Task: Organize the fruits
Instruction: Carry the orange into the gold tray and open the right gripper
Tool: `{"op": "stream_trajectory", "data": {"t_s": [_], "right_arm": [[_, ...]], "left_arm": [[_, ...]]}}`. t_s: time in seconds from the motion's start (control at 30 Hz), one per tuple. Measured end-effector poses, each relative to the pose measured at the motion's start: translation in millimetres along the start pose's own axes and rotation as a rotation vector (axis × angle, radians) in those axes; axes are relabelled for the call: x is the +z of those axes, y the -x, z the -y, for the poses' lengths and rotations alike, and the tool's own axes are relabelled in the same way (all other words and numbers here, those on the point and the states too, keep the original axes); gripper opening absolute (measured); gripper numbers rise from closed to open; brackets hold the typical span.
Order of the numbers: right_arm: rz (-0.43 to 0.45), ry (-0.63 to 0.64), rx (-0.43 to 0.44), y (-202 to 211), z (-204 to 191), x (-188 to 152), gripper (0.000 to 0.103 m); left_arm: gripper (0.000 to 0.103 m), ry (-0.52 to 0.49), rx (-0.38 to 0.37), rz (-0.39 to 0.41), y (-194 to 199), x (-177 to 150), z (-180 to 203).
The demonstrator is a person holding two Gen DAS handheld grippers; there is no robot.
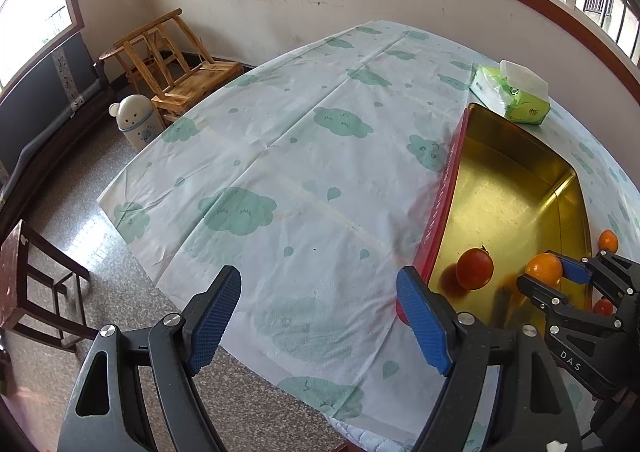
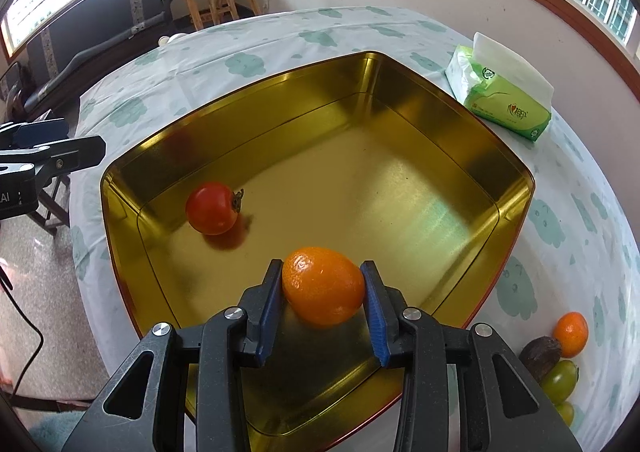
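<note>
R gripper (image 2: 323, 292) clamps an orange (image 2: 323, 286) over gold tin (image 2: 516, 187), lower centre, near its front rim; tomato (image 2: 212, 207) centre-left. L gripper (image 1: 320, 316) wide open, empty, over bare tablecloth (image 1: 304, 155).

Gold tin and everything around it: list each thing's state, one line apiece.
Gold tin: lidless, on the table.
Red tomato: lying loose in the tin.
Orange: clamped between the pads, over the tin.
Right hand-held gripper: shut on the orange.
Left hand-held gripper: open, holding nothing.
Tissue pack: opened, a tissue sticking up.
Fruits outside the tin: on the cloth, not yet moved.
</note>
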State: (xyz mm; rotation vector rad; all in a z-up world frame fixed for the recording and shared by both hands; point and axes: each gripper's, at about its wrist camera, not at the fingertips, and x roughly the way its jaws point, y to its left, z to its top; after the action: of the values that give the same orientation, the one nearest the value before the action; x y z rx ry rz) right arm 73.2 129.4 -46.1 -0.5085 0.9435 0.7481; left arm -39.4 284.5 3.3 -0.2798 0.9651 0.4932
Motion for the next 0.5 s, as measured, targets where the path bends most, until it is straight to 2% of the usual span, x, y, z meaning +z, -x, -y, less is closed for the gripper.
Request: {"op": "stream_trajectory", "data": {"t_s": [0.17, 0.3, 0.5], "right_arm": [[-0.001, -0.003, 0.006, 0, 1, 1, 0.042], [0.012, -0.012, 0.008, 5, 1, 1, 0.049], [0.058, -0.048, 0.036, 24, 6, -5, 0.049]], "left_arm": [[0.078, -0.001, -0.009, -0.001, 1, -1, 1], [0.078, -0.008, -0.012, 0.000, 3, -2, 4], [0.078, -0.015, -0.033, 0.014, 10, -2, 11]]}}
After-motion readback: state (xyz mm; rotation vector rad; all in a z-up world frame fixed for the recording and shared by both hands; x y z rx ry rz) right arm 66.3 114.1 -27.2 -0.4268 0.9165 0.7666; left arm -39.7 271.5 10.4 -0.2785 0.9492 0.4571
